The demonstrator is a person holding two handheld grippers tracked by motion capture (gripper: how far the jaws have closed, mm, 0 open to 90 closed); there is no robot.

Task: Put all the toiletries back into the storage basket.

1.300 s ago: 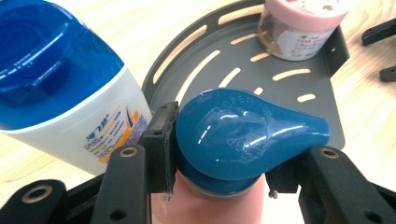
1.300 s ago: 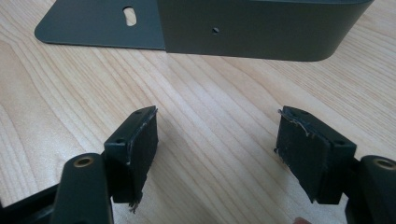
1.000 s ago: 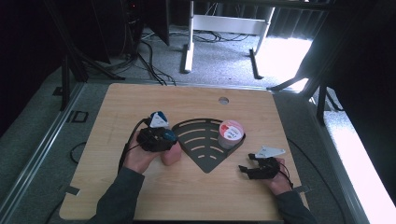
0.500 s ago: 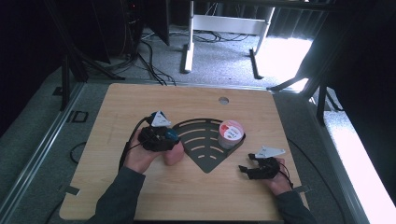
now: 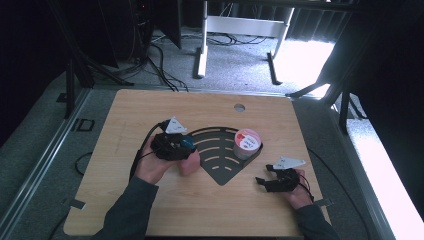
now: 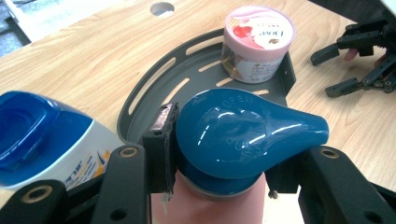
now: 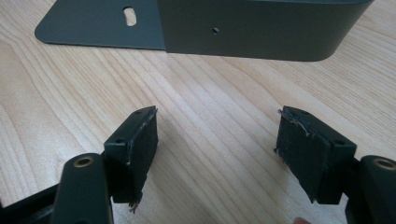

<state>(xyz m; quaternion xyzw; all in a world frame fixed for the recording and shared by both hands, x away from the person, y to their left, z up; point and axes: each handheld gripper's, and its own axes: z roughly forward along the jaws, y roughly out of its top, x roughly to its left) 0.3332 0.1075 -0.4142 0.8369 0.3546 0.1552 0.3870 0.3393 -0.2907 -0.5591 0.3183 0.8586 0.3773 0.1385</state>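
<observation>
A pink bottle [image 5: 189, 162] with a teal flip cap [image 6: 243, 130] stands upright at the left edge of a dark fan-shaped tray [image 5: 220, 131]. My left gripper [image 5: 186, 148] is shut on it, and in the left gripper view its pads [image 6: 161, 140] press on the cap's sides. A round pink-lidded jar [image 5: 246, 142] sits in the tray's right corner [image 6: 287, 70]. My right gripper [image 5: 264, 175] rests low on the table right of the tray. Its jaws stand open with only bare wood between them [image 7: 217, 144].
A white bottle with a blue cap [image 6: 37, 135] stands close beside my left gripper. The tray's upright wall [image 7: 252, 28] rises just beyond my right gripper. A round hole [image 5: 239, 107] pierces the wooden table [image 5: 150, 107] at the back. Dark stands and cables lie on the floor beyond.
My left hand, still gripping the pink bottle, has edged slightly right toward the tray. The right gripper has stayed put.
</observation>
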